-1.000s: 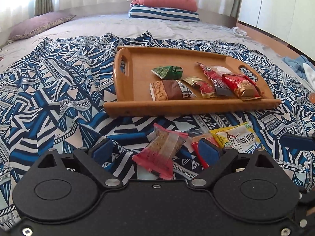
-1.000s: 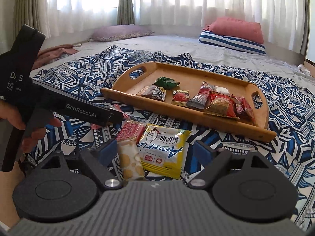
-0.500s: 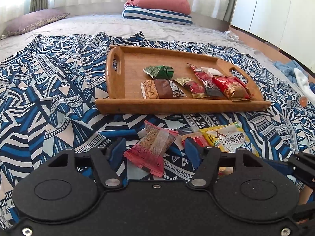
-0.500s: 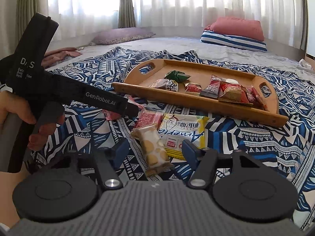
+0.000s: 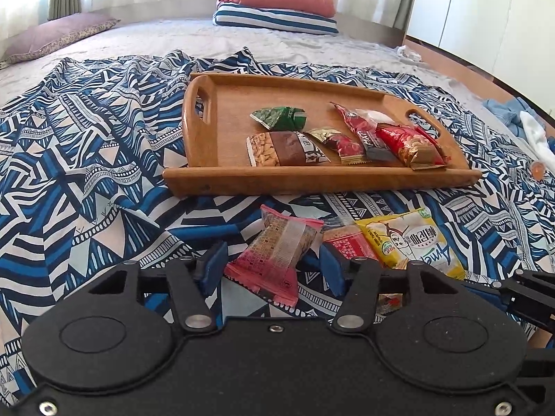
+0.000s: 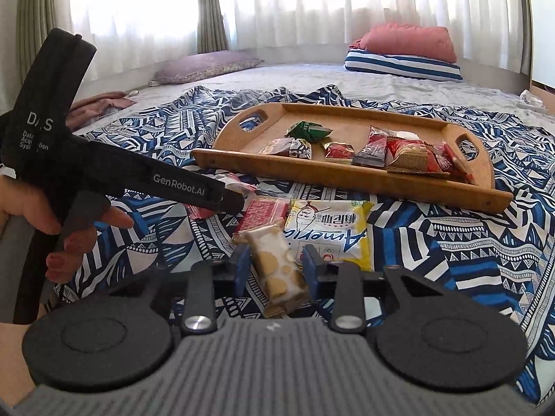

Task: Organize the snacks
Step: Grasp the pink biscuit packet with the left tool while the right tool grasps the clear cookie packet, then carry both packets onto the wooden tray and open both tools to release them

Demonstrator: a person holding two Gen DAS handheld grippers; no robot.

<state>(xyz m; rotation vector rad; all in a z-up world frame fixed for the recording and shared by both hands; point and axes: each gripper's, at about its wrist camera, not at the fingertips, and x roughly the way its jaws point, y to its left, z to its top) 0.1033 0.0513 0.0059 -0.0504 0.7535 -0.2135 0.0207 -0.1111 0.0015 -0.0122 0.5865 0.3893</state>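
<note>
A wooden tray (image 5: 222, 128) (image 6: 347, 180) lies on the patterned blanket and holds several snack packets. In front of it lie a pink packet (image 5: 277, 249), a red packet (image 5: 347, 246) (image 6: 263, 211), a yellow packet (image 5: 409, 239) (image 6: 329, 228) and a clear cookie packet (image 6: 277, 270). My left gripper (image 5: 274, 268) straddles the pink packet, its pads close to it but apart. My right gripper (image 6: 275, 267) has its pads against both sides of the cookie packet.
The blue and white blanket (image 5: 86, 173) covers a grey bed. Pillows (image 5: 281, 10) lie at the far end, another pillow (image 5: 52, 34) at far left. The left tool's body and a hand (image 6: 69, 187) stand left in the right wrist view.
Both grippers have narrowed over the last second. The left moved forward around the pink packet. The right moved onto the cookie packet and closed on it.
</note>
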